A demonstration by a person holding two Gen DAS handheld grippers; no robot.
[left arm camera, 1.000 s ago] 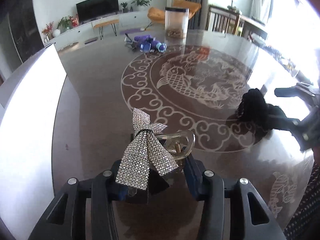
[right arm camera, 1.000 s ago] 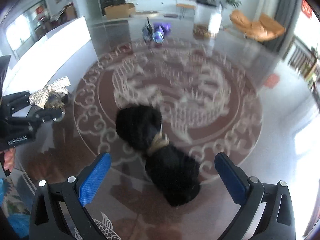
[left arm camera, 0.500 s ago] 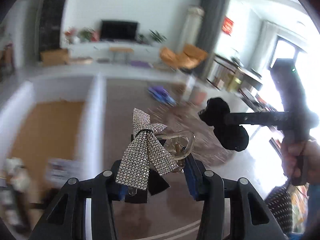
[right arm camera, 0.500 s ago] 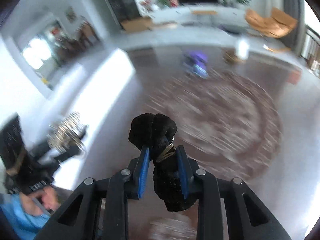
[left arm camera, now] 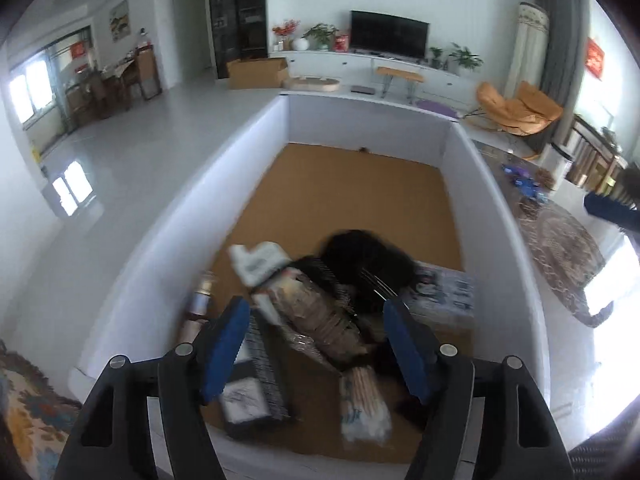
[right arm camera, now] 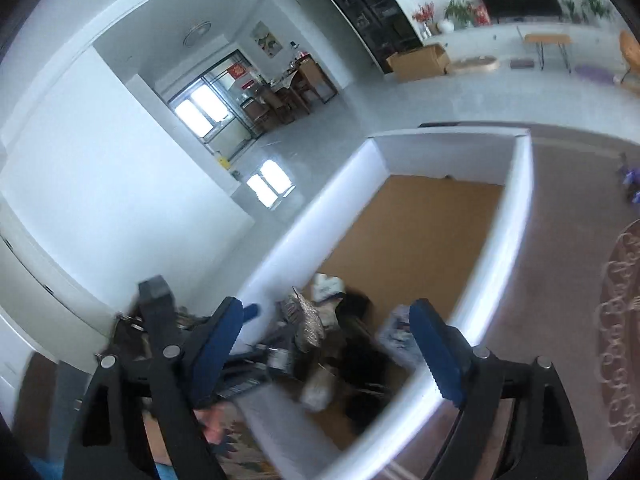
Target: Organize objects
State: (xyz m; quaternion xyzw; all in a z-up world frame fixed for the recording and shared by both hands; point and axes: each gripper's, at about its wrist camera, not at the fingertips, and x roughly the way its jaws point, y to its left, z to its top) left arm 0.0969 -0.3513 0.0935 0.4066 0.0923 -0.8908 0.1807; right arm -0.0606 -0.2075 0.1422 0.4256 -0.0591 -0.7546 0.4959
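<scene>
1. Room: a bright living room with a television (left arm camera: 387, 37) on a white cabinet, orange chairs (left arm camera: 516, 109) and a pale glossy floor (left arm camera: 132, 152).
2. Surface: the dark patterned surface (right arm camera: 568, 264) lies just beside the white box (left arm camera: 496, 216).
3. Box: white walls, bare brown bottom at the far half; near half crowded with packets and a black fluffy hair piece (left arm camera: 366, 264).
4. Left tongs (left arm camera: 316, 344): over the box, blue pads apart and opening, nothing between them.
5. Right tongs (right arm camera: 326, 348): over the near rim, apart and opening, empty.
</scene>
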